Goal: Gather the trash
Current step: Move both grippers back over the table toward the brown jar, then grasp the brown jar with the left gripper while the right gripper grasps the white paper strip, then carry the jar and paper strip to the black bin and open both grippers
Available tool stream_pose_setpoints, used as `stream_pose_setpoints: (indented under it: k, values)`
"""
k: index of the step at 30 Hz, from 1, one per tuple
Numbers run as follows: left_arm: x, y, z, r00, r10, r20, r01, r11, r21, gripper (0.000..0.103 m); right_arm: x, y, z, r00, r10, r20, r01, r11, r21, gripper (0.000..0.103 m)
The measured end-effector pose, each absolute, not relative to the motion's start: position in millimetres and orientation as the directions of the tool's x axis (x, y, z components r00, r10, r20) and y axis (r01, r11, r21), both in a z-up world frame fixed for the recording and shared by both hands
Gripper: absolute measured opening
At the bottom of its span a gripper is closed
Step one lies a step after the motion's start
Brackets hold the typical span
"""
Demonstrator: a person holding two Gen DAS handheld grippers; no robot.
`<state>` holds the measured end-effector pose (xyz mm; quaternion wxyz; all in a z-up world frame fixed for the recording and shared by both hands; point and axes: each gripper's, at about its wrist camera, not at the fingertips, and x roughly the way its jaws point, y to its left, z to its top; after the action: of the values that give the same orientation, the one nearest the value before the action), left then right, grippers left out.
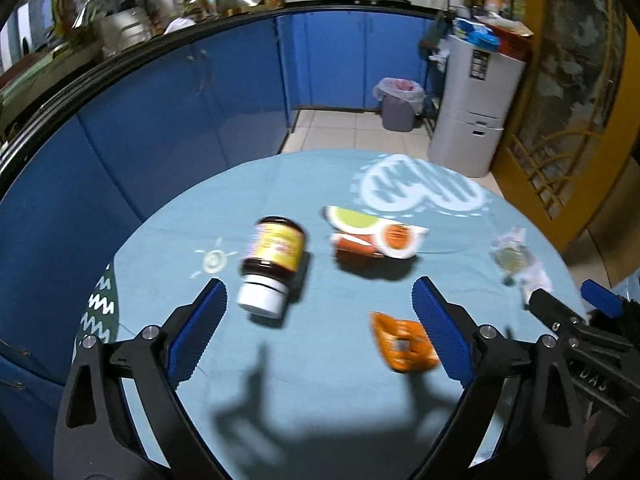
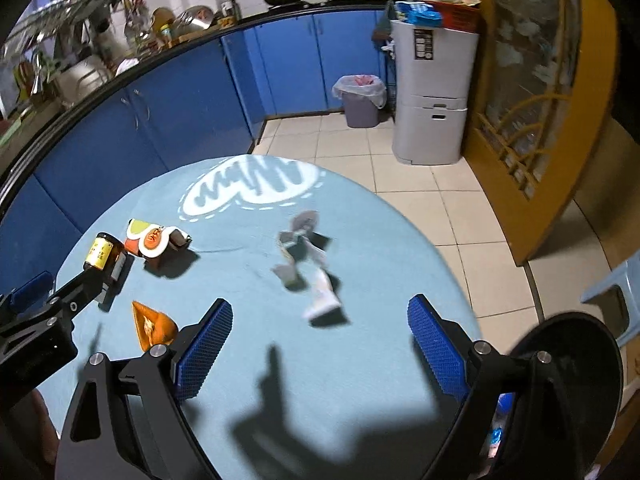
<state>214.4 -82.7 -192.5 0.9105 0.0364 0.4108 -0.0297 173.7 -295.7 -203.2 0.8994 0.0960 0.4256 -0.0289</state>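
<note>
Both claws, left (image 1: 320,312) and right (image 2: 320,328), hung spread and empty over the counter (image 1: 240,200); bottle (image 1: 272,264), wrappers (image 1: 404,344), crumpled plastic (image 2: 308,264) lay unobstructed.

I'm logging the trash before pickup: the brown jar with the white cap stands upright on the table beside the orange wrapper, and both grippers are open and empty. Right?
Not quite: the brown jar lies on its side, as the left wrist view shows. The orange wrapper is beside it on the table, and the left gripper and right gripper are open and empty.
</note>
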Motion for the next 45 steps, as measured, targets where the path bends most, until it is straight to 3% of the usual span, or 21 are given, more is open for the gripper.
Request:
stream_pose_setpoints:
  k: [4,11,12,13,15,19,20,32,45]
  values:
    - [233.1,-67.7,-205.1,0.641,-0.02,-0.768,0.074,0.997,0.036,0.09,192.0,-288.2,-207.7,0.622,0.012,-0.783,0.139,0.982,0.126,0.087]
    - [262.9,-61.6,-224.4,0.597,-0.036,-0.802,0.079,0.997,0.014,0.074,213.1,-287.9,-216.6,0.589,0.01,-0.808,0.155,0.98,0.125,0.085]
    - [265.6,-60.5,-226.5,0.59,-0.039,-0.807,0.077,0.997,0.008,0.069,215.4,-288.0,-218.0,0.585,0.013,-0.811,0.154,0.98,0.127,0.078]
    - [269.3,-58.0,-230.2,0.577,-0.044,-0.816,0.073,0.997,-0.003,0.065,217.7,-288.1,-219.1,0.582,0.016,-0.813,0.152,0.98,0.129,0.063]
    - [272.7,-55.1,-235.4,0.558,-0.047,-0.828,0.067,0.998,-0.011,0.05,219.7,-285.5,-222.2,0.57,0.017,-0.821,0.146,0.982,0.121,0.046]
    - [272.9,-47.7,-237.3,0.547,-0.069,-0.834,0.057,0.997,-0.045,0.049,219.8,-281.4,-227.7,0.56,0.048,-0.827,0.118,0.984,0.137,0.008]
    - [271.5,-46.1,-237.1,0.548,-0.068,-0.834,0.053,0.998,-0.046,0.049,218.5,-281.1,-227.2,0.564,0.065,-0.823,0.109,0.982,0.152,0.006]
    - [242.9,-65.3,-205.8,0.595,-0.108,-0.796,0.106,0.993,-0.056,0.048,184.9,-291.1,-202.7,0.611,0.075,-0.788,0.127,0.973,0.191,0.005]
    - [195.9,-146.1,-180.2,0.618,-0.196,-0.761,0.276,0.961,-0.023,0.048,127.9,-341.4,-183.8,0.654,0.019,-0.756,0.211,0.955,0.207,0.005]
